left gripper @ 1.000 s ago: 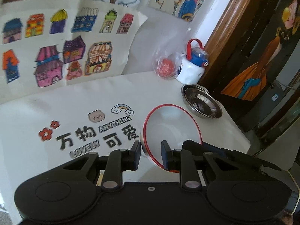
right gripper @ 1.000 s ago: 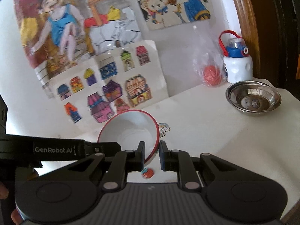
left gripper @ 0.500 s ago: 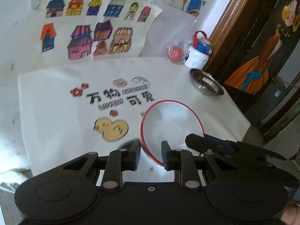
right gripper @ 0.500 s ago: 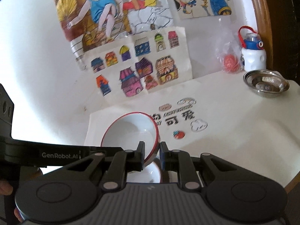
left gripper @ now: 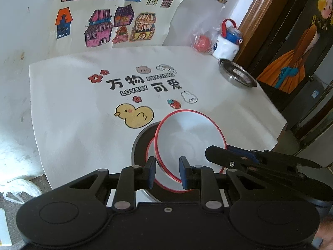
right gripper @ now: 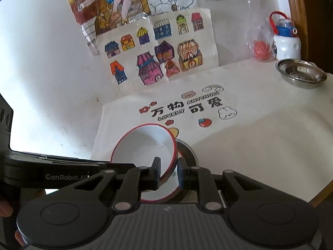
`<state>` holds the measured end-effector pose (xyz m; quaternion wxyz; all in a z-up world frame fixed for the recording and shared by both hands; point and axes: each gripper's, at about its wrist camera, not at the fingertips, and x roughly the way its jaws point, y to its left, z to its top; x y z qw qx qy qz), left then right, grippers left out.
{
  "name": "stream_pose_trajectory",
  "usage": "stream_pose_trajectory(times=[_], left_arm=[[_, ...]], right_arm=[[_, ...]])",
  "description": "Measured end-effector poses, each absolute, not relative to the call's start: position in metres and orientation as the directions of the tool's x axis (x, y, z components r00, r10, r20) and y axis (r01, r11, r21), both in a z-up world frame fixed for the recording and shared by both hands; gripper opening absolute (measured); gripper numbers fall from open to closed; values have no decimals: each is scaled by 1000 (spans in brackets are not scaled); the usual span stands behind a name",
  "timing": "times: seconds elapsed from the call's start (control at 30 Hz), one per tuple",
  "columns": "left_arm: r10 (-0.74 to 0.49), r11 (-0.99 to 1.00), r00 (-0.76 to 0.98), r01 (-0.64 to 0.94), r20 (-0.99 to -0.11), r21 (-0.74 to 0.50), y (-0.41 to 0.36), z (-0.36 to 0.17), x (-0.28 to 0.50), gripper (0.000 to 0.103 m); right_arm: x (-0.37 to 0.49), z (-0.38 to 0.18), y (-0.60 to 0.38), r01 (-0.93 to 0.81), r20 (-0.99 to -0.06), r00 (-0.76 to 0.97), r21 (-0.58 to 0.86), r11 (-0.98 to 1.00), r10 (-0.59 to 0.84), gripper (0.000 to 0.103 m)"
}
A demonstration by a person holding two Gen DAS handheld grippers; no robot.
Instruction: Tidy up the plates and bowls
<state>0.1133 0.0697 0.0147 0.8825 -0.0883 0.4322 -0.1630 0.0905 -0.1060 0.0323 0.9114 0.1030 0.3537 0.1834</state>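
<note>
In the left wrist view, the left gripper (left gripper: 166,173) had its fingers spread about the near rim of a red-rimmed bowl (left gripper: 189,137), over another bowl (left gripper: 150,152) inside a dark pan (left gripper: 138,143). A printed cloth (left gripper: 83,104) covered the surface; a steel bowl (left gripper: 237,76) sat far right.

In the right wrist view, the right gripper (right gripper: 168,171) pinched the tilted bowl's (right gripper: 143,143) rim. House drawings (right gripper: 156,48) hung on the wall.
</note>
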Motion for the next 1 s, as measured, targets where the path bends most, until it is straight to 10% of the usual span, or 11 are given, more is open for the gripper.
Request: stream_pose_trajectory(times=[1.0], left_arm=[[-325, 942, 542, 258, -775, -215, 63, 5, 119, 26]], right_arm=[[96, 22, -103, -266, -646, 642, 318, 910, 413, 24]])
